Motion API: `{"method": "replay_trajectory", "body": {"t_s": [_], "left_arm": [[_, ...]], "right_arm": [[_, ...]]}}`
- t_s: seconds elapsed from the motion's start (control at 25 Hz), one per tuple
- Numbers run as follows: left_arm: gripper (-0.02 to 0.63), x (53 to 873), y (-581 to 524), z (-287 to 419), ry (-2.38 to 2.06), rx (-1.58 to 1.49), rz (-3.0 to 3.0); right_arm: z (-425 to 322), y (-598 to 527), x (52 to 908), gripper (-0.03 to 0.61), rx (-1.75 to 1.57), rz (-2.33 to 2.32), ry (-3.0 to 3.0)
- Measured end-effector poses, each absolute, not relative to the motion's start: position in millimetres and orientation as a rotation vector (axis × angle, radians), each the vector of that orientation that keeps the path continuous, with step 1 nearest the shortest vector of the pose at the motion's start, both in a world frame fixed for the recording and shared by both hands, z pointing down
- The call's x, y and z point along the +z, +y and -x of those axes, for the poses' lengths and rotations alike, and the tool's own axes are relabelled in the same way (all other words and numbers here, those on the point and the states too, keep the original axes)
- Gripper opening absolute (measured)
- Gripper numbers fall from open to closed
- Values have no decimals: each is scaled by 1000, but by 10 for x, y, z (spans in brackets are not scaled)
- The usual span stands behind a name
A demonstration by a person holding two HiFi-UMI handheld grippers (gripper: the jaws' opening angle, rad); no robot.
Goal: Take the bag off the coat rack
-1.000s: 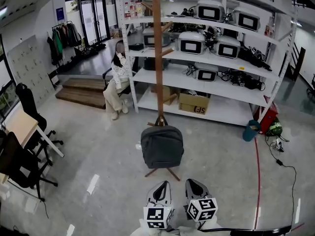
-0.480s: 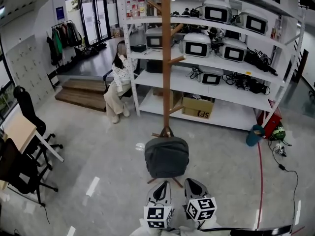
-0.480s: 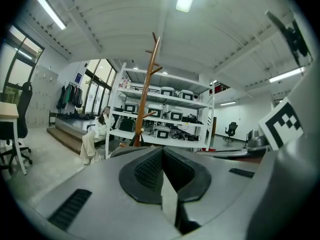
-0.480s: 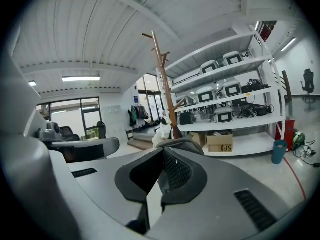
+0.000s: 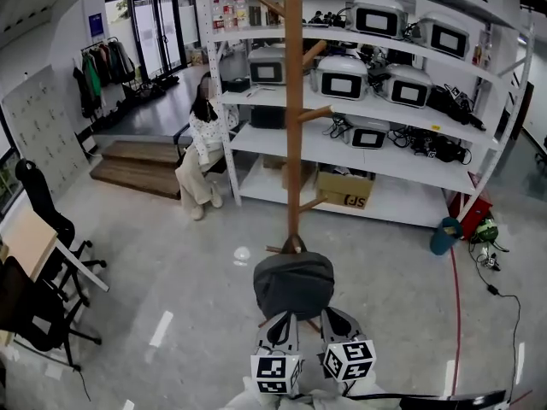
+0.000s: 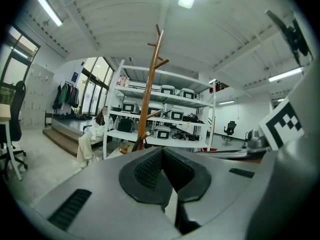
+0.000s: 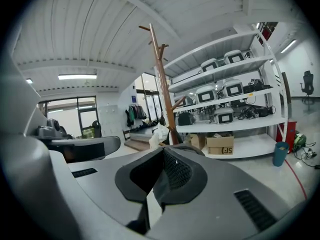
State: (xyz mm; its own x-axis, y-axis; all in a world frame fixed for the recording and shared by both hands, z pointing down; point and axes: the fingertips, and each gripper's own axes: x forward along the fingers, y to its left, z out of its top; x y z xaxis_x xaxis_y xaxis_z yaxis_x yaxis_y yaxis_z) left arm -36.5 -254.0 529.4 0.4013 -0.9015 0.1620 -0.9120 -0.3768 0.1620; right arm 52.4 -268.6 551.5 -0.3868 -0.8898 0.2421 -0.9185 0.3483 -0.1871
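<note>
- Workshop room with a grey polished floor (image 5: 171, 263), a tall white metal shelving rack (image 5: 385, 143) along the back and a seated person (image 5: 198, 156) beside it.
- Out in front of the shelving, a tall brown wooden coat rack (image 5: 293, 101), with a dark grey fabric bag (image 5: 293, 282) hanging by its top loop (image 5: 293, 244) low on the pole, near the floor.
- Against a second ago: rack and bag larger and lower in the head view. Bag now right at the tips of the left gripper (image 5: 283, 319) and right gripper (image 5: 335, 314), its lower edge meeting them in that view. Actual contact not readable from this angle.
- Reads as the tail end of the approach: near enough to reach, nothing taken hold of, bag not yet off the rack.
- Both grippers side by side, pointing almost level toward the rack. Each pair of jaws pressed together with nothing between them. Needs an opening of the jaws before any grab at the loop.
- Only in the head view: the whole bag and the spot where it hangs.
- Only in the gripper views: the pole's top with its upturned pegs (image 6: 159, 63) against the white ceiling (image 6: 125, 14). Bag mostly hidden below the gripper bodies there. Dark rounded edge just over the jaws in the right gripper view, possibly the bag's top.
</note>
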Motion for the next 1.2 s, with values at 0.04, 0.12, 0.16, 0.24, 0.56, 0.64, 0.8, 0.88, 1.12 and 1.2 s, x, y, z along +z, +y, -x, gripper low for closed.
{"method": "replay_trajectory", "body": {"t_s": [0.04,0.12,0.16,0.24,0.56,0.64,0.8,0.88,1.12,1.2], "left_arm": [[-15,5299,-2585,374,-1601,68,-2434],[-15,5321,-2653,386,-1592,68,-2436],[-15,5338,-2685,385,-1586,70,-2437],[-15,5372,-2748,362,-1574,74,-2436],[-15,5475,-2831,272,-1577,95,-2381],[-15,5447,-2846,264,-1582,96,-2380],[-15,5464,-3000,263,-1601,83,-2375],[-14,5478,-3100,238,-1595,87,-2387],[124,5530,-3409,191,-1559,125,-2448],[124,5567,-3533,212,-1581,151,-2453]], "right_arm": [[-517,-2727,5523,12,449,-1684,-2493],[-508,-2784,5536,12,447,-1691,-2486],[-505,-2807,5538,12,444,-1694,-2484],[-512,-2851,5538,12,441,-1697,-2481],[-531,-2962,5596,12,464,-1624,-2479],[-548,-2999,5545,12,445,-1619,-2484],[-614,-3076,5551,12,439,-1618,-2482],[-679,-3070,5585,12,459,-1627,-2466],[-889,-3084,5660,12,487,-1684,-2408],[-961,-3089,5666,12,490,-1702,-2393]]}}
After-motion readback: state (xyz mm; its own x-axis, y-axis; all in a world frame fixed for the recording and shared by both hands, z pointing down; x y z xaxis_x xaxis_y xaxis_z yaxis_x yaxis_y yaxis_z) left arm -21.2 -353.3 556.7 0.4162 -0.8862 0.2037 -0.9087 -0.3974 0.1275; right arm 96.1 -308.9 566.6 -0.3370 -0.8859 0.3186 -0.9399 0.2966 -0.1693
